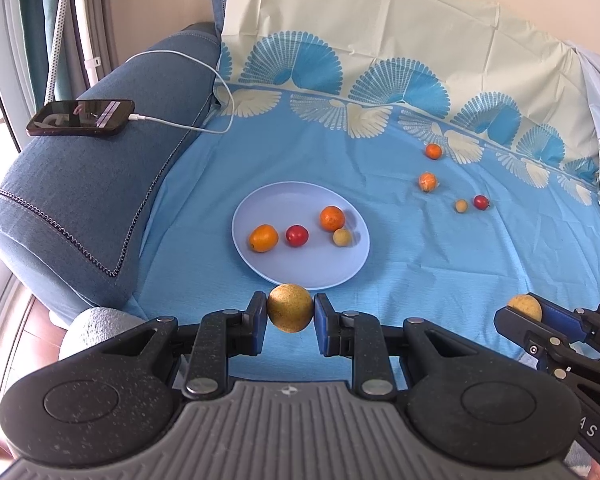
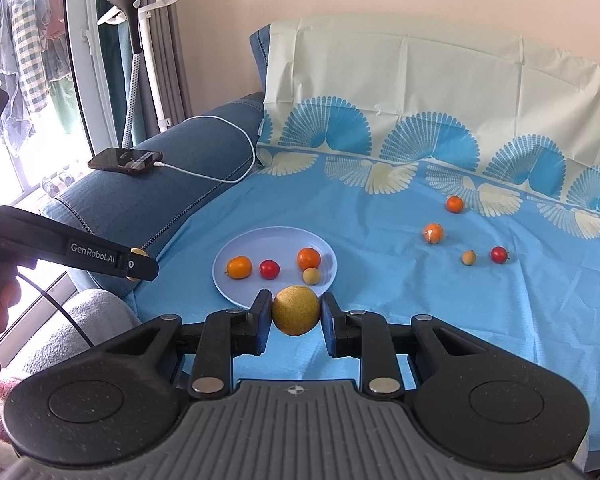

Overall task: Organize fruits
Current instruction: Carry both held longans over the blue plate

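My left gripper point(image 1: 291, 312) is shut on a yellow-brown round fruit point(image 1: 290, 308), held just in front of a pale blue plate point(image 1: 300, 268). My right gripper point(image 2: 296, 314) is shut on a second yellow-brown fruit point(image 2: 296, 310), also in front of the plate point(image 2: 236, 292). The plate holds two oranges point(image 1: 263, 237), a red fruit point(image 1: 297, 235) and a small yellow fruit point(image 1: 342, 237). On the blue cloth to the right lie two oranges point(image 1: 427, 181), a small yellow fruit point(image 1: 461, 205) and a red fruit point(image 1: 481, 202).
The blue patterned cloth point(image 1: 440, 264) covers a sofa seat and backrest. A phone point(image 1: 80, 117) on a white cable rests on the blue armrest at left. A garment steamer stand point(image 2: 134, 60) and a window are beyond the armrest.
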Motion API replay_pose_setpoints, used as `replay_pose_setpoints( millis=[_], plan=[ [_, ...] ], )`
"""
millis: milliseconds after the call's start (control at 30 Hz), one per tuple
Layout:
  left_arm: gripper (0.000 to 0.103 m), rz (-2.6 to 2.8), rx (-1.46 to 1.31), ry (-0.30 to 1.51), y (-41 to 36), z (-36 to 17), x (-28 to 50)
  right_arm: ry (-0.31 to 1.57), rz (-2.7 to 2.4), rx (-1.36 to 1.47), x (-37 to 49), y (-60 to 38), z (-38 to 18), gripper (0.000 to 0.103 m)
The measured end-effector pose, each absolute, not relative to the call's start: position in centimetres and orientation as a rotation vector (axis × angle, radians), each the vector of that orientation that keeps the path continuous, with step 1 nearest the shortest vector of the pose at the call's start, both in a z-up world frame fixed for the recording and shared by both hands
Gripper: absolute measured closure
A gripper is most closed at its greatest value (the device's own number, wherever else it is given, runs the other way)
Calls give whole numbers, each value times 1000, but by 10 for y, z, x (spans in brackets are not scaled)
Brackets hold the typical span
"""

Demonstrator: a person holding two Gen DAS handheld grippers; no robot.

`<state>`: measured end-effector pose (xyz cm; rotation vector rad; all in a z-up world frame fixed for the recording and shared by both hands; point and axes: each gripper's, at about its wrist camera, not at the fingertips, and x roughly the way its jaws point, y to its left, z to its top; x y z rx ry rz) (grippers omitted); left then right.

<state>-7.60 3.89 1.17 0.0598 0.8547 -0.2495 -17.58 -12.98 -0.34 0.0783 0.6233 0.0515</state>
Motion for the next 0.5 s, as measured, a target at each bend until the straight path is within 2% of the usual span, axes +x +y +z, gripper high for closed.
replay_pose_setpoints(
  millis=[500],
  plan=[
    [76, -194, 35, 873, 38, 6, -7, 668, 72, 83, -120, -130, -18, 76]
  ],
)
